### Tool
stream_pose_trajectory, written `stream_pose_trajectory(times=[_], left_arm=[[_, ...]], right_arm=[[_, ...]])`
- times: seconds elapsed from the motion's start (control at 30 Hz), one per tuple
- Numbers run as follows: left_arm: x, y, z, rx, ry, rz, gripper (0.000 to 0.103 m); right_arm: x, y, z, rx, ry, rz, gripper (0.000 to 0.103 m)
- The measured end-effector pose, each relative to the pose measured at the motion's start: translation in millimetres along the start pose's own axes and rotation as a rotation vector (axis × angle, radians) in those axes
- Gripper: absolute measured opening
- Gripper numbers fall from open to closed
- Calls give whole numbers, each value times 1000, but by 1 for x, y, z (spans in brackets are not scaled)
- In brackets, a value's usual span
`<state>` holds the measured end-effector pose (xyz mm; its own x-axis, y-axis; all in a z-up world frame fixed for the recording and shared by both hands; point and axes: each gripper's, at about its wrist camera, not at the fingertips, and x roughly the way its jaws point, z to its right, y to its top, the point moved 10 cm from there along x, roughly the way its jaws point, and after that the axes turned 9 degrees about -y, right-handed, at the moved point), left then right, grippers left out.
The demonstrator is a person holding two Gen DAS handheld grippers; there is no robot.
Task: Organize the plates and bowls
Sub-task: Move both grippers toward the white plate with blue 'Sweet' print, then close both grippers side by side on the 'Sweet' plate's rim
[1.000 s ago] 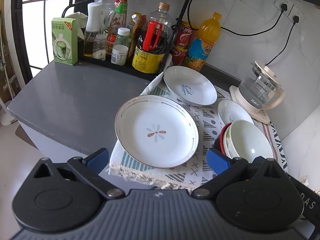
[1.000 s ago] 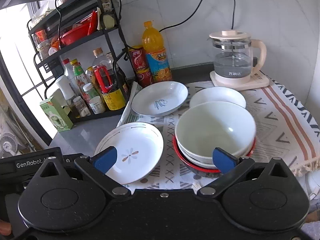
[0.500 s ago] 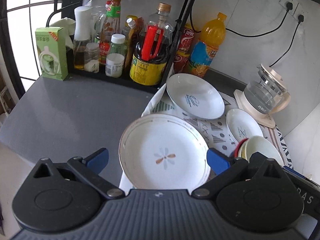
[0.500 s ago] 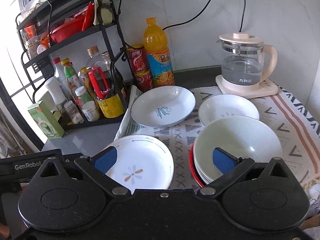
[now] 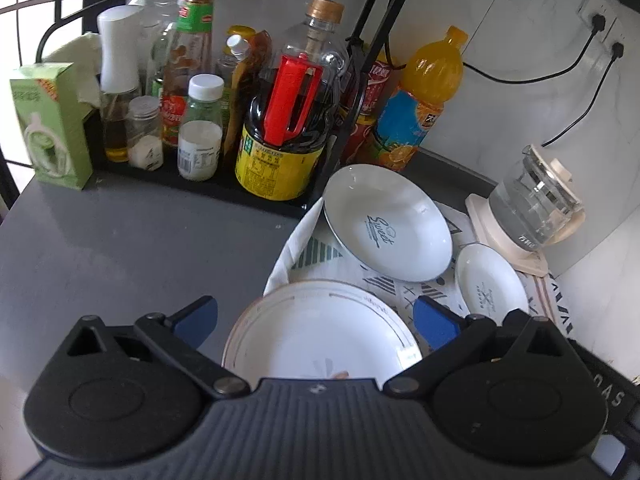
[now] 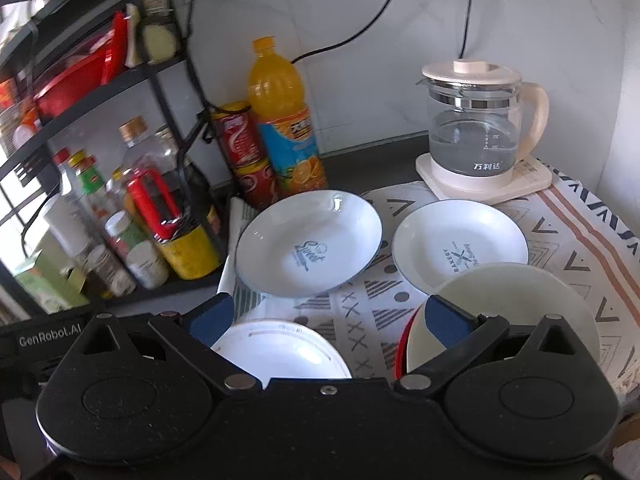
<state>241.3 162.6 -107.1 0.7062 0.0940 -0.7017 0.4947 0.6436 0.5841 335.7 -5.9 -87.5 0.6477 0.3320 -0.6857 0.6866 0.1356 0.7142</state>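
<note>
Left gripper (image 5: 316, 320): your jaws gape, straddling the gold-rimmed plate (image 5: 320, 340), ready to seize it.
Right gripper (image 6: 328, 320): spread empty, beside that plate, awaiting the bowl stack (image 6: 520, 300).

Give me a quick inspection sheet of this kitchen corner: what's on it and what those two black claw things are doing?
Surface: grey counter, patterned cloth over its right part.
Job's things: "Sweet" plate; "Bakery" plate; gold-rimmed plate at the cloth's near edge; cream bowl stacked on a red-rimmed one.
Clutter: sauce bottles on a black rack, green carton, orange juice bottle, red cans, glass kettle.
Grippers: left gripper and right gripper both open, fingers holding nothing.
Cables: two plugged into wall sockets.
Surroundings: tiled wall, window at left.
</note>
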Motion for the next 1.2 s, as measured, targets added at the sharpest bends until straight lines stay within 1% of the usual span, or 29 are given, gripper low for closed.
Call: stream_pose_trajectory(times=[0.1,0.2,0.37,0.43,0.5,0.57,0.63,0.67,0.73,0.77,0.8,0.87,0.9,0.97,1.0,1.03,1.1,1.2], left_arm=[[14,10,-2,-3,-10,-26,103],[29,18,-5,-9,-4,-59,103],[52,32,-7,13,-16,-75,102],[61,35,-7,2,-33,-84,101],[71,38,-7,-8,-55,-91,100],[80,41,-8,-22,-69,-95,99],[90,44,-8,-46,-86,-99,96],[93,44,-8,-58,-93,-106,93],[104,45,-9,-77,-105,-125,86],[109,44,-8,-81,-115,-135,79],[114,44,-6,-84,-127,-145,71],[124,43,-6,-98,-126,-162,66],[129,43,-7,-106,-129,-166,61],[138,42,-8,-119,-131,-178,54],[143,41,-8,-121,-126,-185,51],[147,41,-9,-123,-125,-188,49],[154,43,-10,-130,-126,-192,45],[164,43,-9,-128,-121,-205,42]], right_arm=[[14,4,1,46,-15,-14,100],[24,6,2,67,-38,-14,98],[46,9,6,126,-61,-45,94],[55,9,7,148,-66,-62,88],[64,10,8,174,-60,-80,85],[74,10,10,201,-58,-105,79],[85,8,12,234,-50,-136,71],[90,7,12,249,-47,-150,69],[102,4,13,281,-35,-190,58],[109,3,13,297,-35,-203,58],[113,4,15,294,-59,-202,57],[119,8,17,278,-97,-192,58],[121,10,18,280,-107,-189,58],[125,15,20,273,-123,-174,56],[127,18,20,272,-116,-171,50],[128,20,19,278,-109,-175,47],[131,23,18,282,-96,-177,47],[145,21,14,289,-83,-221,47]])
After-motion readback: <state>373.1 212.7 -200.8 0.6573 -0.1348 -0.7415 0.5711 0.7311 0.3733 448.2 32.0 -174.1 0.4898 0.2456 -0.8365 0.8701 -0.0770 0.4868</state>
